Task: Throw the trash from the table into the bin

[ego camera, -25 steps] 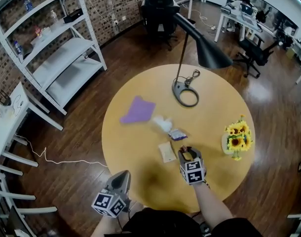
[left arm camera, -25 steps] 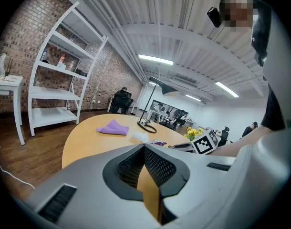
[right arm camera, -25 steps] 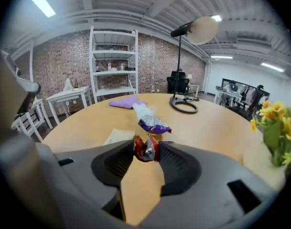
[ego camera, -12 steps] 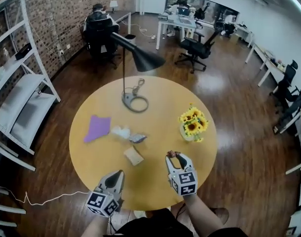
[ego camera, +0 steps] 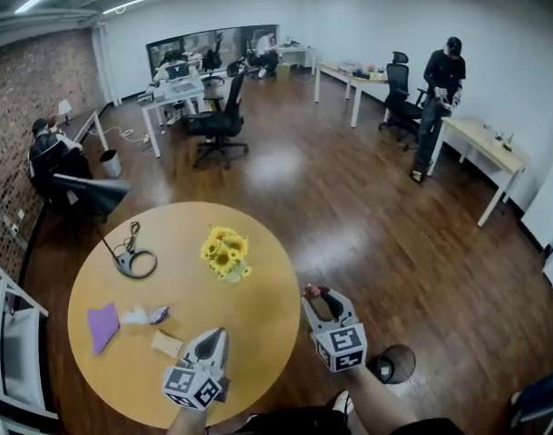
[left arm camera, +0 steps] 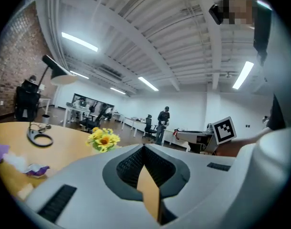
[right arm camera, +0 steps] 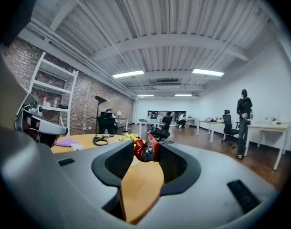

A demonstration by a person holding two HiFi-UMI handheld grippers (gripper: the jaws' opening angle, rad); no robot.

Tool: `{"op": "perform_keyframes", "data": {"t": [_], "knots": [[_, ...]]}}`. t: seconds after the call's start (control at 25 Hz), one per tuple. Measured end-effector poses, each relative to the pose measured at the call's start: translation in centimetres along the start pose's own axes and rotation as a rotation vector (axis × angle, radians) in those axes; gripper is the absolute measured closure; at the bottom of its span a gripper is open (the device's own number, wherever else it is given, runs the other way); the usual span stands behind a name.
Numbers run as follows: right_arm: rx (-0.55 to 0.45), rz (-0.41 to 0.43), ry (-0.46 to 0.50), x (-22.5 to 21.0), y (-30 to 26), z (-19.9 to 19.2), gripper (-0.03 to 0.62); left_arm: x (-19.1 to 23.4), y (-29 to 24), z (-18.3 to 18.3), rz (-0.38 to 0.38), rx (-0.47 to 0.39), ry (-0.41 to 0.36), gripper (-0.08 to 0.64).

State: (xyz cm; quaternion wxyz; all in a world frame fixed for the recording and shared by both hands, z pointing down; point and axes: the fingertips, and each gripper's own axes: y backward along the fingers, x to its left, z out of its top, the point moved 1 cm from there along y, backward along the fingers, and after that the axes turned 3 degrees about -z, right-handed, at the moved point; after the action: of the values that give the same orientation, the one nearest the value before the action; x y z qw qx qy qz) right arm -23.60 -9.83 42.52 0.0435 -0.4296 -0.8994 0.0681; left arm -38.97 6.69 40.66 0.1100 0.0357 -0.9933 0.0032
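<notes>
Both hands are held out low in front of the person, with the forearms coming in from the bottom edge. The left gripper [ego camera: 217, 333] points level over the near part of the round worktop [ego camera: 258, 324], fingers clenched tight with nothing in them. The right gripper [ego camera: 316, 294] sits just off the worktop's right edge, over the wood floor [ego camera: 376, 234], tipped slightly down. Its fingers are grasping a crumpled red wrapper [right arm camera: 146, 149] right at the tips.

Compared to a second ago, the whole view has swung around. The worktop used to fill the middle, and now it's pushed to the lower left with the open office beyond it. Back then the right gripper was over the worktop next to the tan scrap [ego camera: 166, 343]; now it's past the edge. The left one was hanging off the near edge.

The rest of the trash hasn't budged: purple paper [ego camera: 102, 324], white wad [ego camera: 134, 316] and small wrapper [ego camera: 159, 314], all near the scrap on the worktop's left side.

There's a dark round thing [ego camera: 390, 365] on the floor just right of the right forearm. It could be the bin, but I honestly can't tell. The left forearm is mostly cut off at the bottom.
</notes>
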Motion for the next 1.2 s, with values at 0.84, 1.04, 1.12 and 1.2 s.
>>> {"op": "perform_keyframes", "data": {"t": [0.84,1.04,1.12,1.2], "knots": [[-0.031,-0.579,-0.093,-37.7,27.3,-4.4,0.423,-35.8,-28.0,-5.9,-0.578,0.064,0.036,0.558],[-0.013,-0.718,-0.136,-40.9,32.3,-5.8,0.423,-41.4,-31.4,-7.6,-0.709,0.120,0.035,0.558],[-0.011,-0.765,-0.152,-41.3,33.6,-6.2,0.423,-42.9,-32.5,-8.2,-0.756,0.137,0.038,0.558],[-0.003,-0.800,-0.150,-41.5,34.4,-6.4,0.423,-44.1,-33.7,-8.8,-0.796,0.149,0.041,0.558]]}}
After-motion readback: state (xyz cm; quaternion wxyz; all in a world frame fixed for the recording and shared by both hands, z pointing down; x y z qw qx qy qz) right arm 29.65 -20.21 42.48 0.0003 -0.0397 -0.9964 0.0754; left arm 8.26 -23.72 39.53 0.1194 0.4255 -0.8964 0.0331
